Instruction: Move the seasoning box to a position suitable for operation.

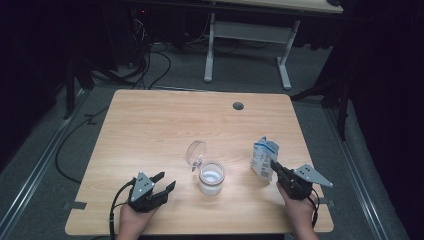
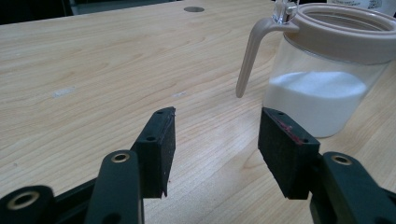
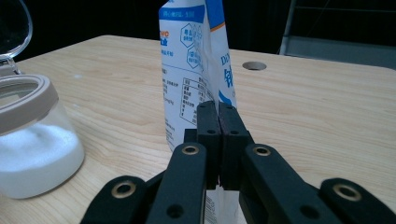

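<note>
Right fingers (image 3: pixel 218 140) pinching bag's (image 3: pixel 196 60) edge

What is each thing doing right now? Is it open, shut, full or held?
Clear glass jar with beige rim: upright, partly full of white powder.
Clear round flip lid: swung open.
White and blue paper bag: standing upright, pinched by the right gripper.
Left gripper: fingers open, holding nothing.
Right gripper: fingers shut on the bag's edge.

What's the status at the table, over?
Right tool shut on the pouch, upright. Left tool open, empty, beside the jar. Jar lid up; nothing between pouch and jar.
</note>
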A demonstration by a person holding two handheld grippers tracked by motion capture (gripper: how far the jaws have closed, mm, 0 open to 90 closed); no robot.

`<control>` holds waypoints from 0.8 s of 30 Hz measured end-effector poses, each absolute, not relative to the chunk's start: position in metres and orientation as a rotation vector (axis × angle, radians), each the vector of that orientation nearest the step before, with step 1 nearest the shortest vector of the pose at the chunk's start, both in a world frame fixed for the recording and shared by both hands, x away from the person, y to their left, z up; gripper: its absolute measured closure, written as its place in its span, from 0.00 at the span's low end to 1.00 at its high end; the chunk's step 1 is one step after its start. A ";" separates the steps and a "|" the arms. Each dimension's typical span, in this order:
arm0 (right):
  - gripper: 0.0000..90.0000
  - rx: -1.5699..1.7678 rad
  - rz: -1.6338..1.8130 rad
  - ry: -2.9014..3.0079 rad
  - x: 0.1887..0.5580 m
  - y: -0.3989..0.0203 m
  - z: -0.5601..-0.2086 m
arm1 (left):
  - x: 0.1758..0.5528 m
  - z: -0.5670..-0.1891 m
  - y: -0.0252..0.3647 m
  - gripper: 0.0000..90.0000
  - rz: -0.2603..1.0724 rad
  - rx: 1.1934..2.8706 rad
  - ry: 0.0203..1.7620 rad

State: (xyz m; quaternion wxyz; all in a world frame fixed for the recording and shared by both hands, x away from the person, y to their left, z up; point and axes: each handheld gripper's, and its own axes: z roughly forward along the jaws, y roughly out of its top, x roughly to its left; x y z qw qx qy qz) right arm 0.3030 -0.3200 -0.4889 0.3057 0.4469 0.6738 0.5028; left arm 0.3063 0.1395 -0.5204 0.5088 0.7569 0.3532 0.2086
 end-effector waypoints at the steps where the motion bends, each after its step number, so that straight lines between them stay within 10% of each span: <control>1: 0.99 1.184 1.330 1.785 0.302 -0.320 -0.489 | 0.306 -0.520 0.139 0.52 0.503 1.825 0.850; 24: 0.84 1.195 1.295 1.791 0.297 -0.316 -0.494 | 0.306 -0.520 0.138 0.52 0.498 1.829 0.837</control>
